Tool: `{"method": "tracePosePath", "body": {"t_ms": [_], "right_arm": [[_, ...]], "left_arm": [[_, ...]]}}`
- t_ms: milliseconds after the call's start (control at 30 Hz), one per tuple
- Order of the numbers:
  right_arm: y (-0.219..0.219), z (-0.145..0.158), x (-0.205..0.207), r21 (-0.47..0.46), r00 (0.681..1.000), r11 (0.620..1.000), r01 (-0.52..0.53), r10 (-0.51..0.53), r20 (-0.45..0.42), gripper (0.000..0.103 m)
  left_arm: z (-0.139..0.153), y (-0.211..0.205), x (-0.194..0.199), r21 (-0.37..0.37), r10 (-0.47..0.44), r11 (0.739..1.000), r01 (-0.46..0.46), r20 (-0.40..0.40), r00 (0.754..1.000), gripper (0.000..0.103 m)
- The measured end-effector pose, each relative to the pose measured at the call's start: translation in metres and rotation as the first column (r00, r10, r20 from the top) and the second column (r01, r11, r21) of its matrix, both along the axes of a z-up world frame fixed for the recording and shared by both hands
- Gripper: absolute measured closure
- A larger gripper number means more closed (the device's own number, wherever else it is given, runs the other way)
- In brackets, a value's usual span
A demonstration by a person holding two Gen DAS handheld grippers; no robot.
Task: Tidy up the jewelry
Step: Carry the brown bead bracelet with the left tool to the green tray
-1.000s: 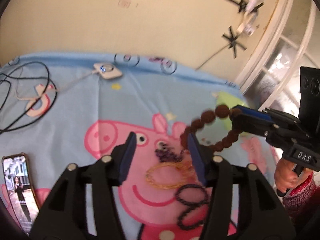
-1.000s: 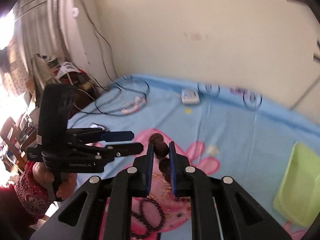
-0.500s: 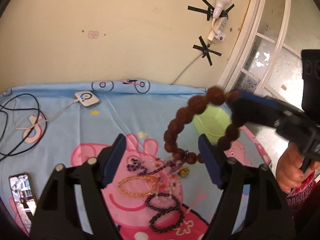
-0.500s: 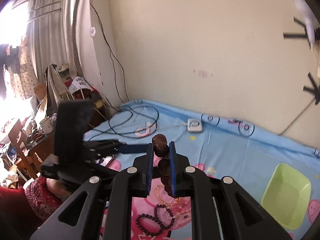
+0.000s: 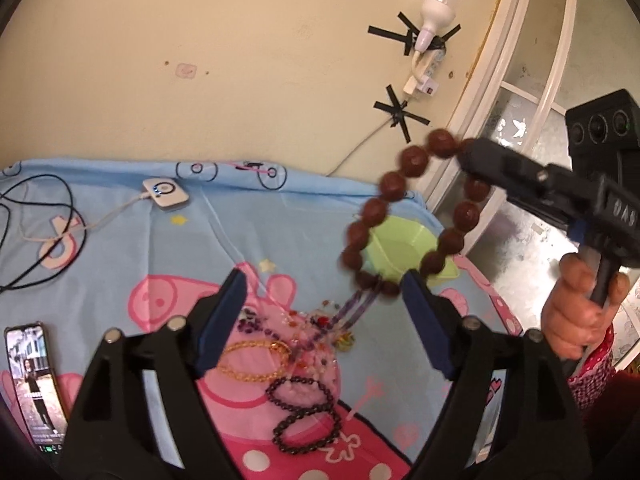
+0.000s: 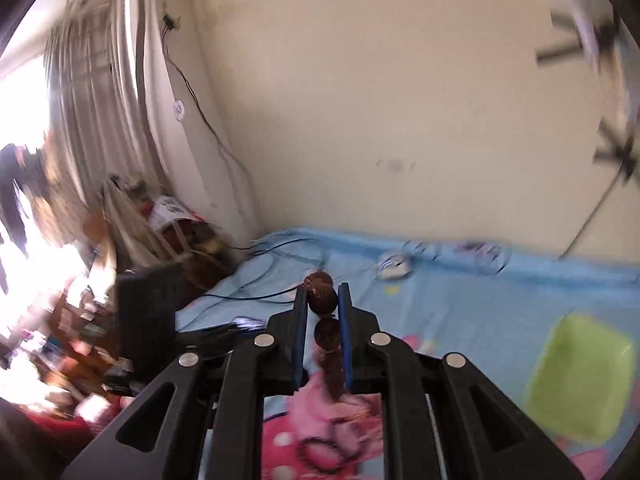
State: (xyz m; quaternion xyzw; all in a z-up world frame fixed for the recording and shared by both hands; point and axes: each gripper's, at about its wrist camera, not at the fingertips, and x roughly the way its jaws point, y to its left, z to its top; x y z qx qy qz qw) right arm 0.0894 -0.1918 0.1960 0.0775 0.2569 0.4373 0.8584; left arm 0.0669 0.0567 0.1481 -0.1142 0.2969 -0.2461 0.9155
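The right gripper (image 6: 323,300) is clamped on a bead of the brown bracelet (image 5: 414,159), which hangs in the air as a loop over the green tray (image 5: 404,240); the right wrist view shows only a few beads between its pads. The left gripper (image 5: 322,300) is opening, nothing between its jaws. Only the left wrist view shows the gold chain (image 5: 256,360) and black bracelet (image 5: 304,412) on the blue sheet (image 5: 160,256), and the phone (image 5: 34,372).
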Motion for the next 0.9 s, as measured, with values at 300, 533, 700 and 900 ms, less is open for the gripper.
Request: {"method": "tracePosePath", "body": {"t_ms": [300,533,700,900], "right_arm": [[0.016,-0.044,0.004,-0.15,0.998,0.988,0.045,-0.051,-0.035,0.103],[0.008,-0.048,0.012,-0.155,0.995,0.987,0.05,-0.062,-0.073,0.103],[0.003,-0.044,0.008,-0.13,0.996,0.991,0.023,-0.034,-0.08,0.103],[-0.025,-0.036,0.01,-0.085,0.996,0.995,0.056,-0.062,-0.071,0.103]], "left_arm": [[-0.017,0.009,0.007,0.013,0.031,0.999,-0.031,-0.047,0.998,0.027],[-0.027,-0.014,0.013,0.043,-0.031,0.998,0.034,-0.072,0.997,0.027],[-0.032,-0.04,0.03,0.068,-0.061,0.995,0.068,-0.099,0.993,0.027],[-0.03,-0.069,0.053,0.06,-0.131,0.989,0.138,-0.107,0.986,0.086]]}}
